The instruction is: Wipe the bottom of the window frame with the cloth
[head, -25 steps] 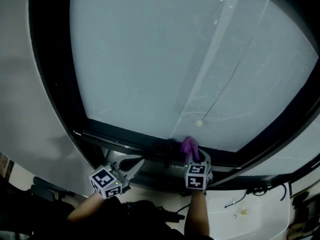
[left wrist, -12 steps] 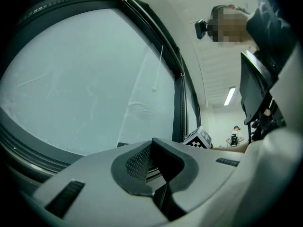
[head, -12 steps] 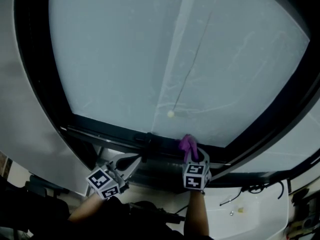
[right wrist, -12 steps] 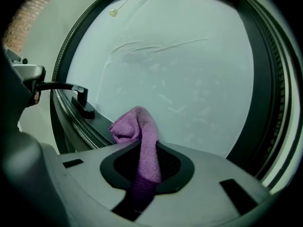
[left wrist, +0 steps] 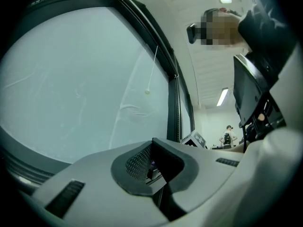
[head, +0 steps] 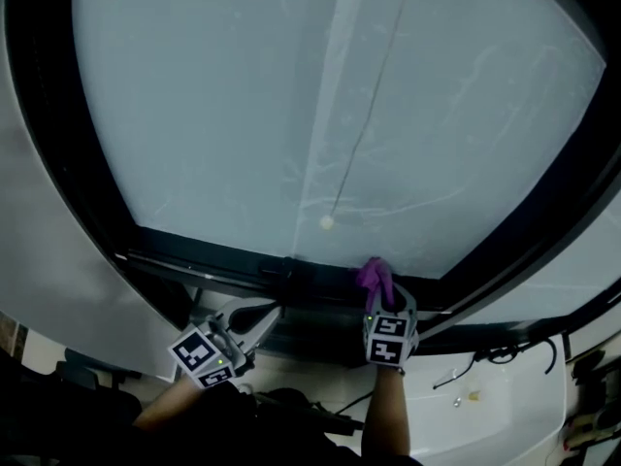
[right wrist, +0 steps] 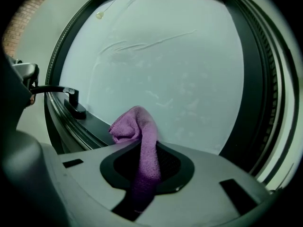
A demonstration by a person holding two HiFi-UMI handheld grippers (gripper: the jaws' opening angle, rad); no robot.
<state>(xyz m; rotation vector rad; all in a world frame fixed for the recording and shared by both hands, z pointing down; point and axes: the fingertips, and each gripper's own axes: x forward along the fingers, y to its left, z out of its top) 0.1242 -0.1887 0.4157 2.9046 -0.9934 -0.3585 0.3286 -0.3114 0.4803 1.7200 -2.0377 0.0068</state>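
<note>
Head view: looks steeply down on a dark window frame (head: 194, 250) around a pale pane (head: 243, 95). Finds the right gripper (head: 388, 301) at the bottom rail, pinching a purple cloth (head: 375, 278) whose bunched end touches the frame's lower edge. Finds the left gripper (head: 262, 316) lower left, just under the rail and well apart from the cloth. Shows a thin cord ending in a small bead (head: 327, 222) in front of the pane.

Left gripper view: looks along the left gripper (left wrist: 154, 167), jaws seemingly pressed together on nothing, though the dark recess is hard to read.

Right gripper view: shows the right gripper (right wrist: 147, 169) clamped on the cloth (right wrist: 142, 141), its top folded over at the foot of the pane. Shows a black handle (right wrist: 66, 98) on the frame to the left.
</note>
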